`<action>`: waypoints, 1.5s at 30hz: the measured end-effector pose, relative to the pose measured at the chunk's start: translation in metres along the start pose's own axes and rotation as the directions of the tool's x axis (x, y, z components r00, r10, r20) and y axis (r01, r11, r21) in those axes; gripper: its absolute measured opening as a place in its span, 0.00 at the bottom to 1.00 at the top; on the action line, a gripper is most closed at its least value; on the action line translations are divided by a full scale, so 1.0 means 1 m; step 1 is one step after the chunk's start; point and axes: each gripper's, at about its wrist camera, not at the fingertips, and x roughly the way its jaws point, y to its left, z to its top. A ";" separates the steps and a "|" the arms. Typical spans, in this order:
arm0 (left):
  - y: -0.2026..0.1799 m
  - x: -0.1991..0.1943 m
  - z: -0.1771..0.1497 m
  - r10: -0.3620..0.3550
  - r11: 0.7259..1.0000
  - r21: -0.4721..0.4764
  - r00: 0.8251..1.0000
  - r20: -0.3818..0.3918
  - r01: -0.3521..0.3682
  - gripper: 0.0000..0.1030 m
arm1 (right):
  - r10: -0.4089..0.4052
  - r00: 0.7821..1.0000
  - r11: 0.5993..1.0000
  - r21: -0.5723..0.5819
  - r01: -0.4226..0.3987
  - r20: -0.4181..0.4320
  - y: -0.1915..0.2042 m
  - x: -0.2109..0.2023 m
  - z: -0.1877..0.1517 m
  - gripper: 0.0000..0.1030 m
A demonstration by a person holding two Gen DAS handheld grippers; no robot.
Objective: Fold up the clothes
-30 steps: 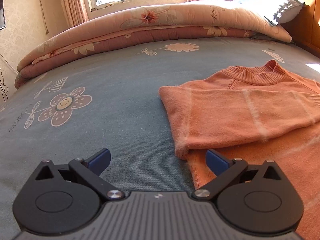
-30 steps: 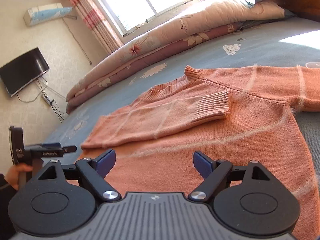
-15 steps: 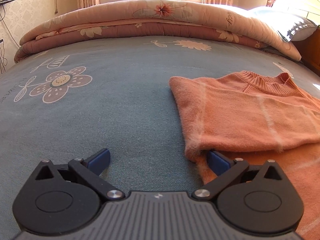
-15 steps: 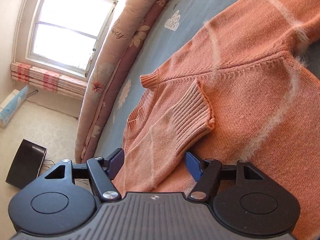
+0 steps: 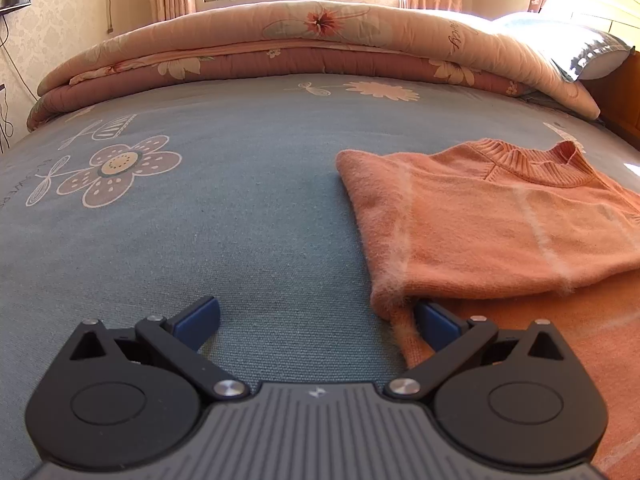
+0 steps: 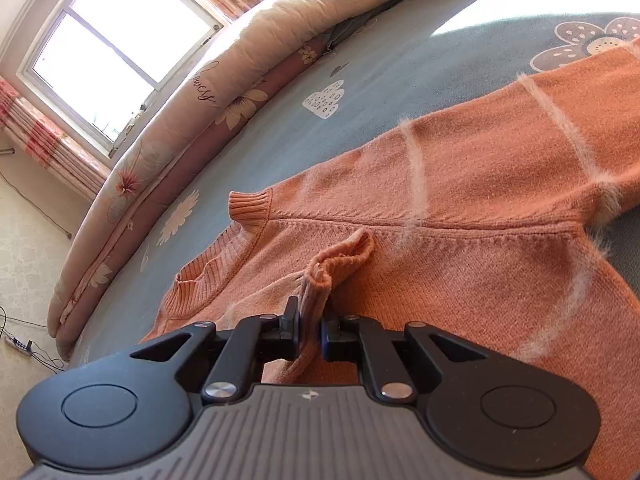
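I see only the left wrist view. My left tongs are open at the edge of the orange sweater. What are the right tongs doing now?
Observer: The right tongs are shut on the ribbed cuff of the folded sleeve.
Operator: Is the cuff flat on the sweater?
Observer: No, the cuff end stands up in a loop above the sweater body.
Operator: And the other sleeve, which I cannot see?
Observer: It lies stretched out flat on the blue bedsheet, away to the right, not folded yet.
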 end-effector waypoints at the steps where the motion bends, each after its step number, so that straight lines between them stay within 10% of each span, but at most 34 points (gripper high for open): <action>1: 0.000 0.000 0.000 -0.002 1.000 -0.002 1.000 -0.001 0.002 1.00 | 0.001 1.000 1.000 -0.028 -0.001 0.011 0.005 -0.001 0.004 0.11; 19: 0.012 -0.004 0.006 -0.042 0.997 -0.063 0.998 -0.046 0.039 0.99 | -0.098 0.995 0.990 -0.106 0.093 -0.037 0.003 0.011 0.008 0.13; 28: 0.017 -0.043 0.025 -0.219 0.970 -0.087 0.972 0.087 0.226 0.99 | -0.097 0.995 0.981 -0.170 0.099 0.019 0.017 -0.034 0.016 0.29; 33: 0.003 -0.001 0.012 -0.074 0.996 -0.053 0.996 -0.044 0.072 0.99 | -0.066 0.998 0.970 -0.232 0.068 0.020 0.038 -0.029 0.019 0.37; 40: -0.006 0.001 0.006 -0.034 0.999 0.017 0.998 -0.049 0.035 0.99 | -0.069 0.987 0.964 -0.244 0.103 0.146 0.052 -0.037 0.020 0.37; 45: 0.011 -0.015 0.016 -0.165 0.983 -0.083 0.986 -0.020 0.163 0.99 | -0.010 0.999 0.959 -0.283 -0.001 -0.037 0.061 -0.009 0.011 0.39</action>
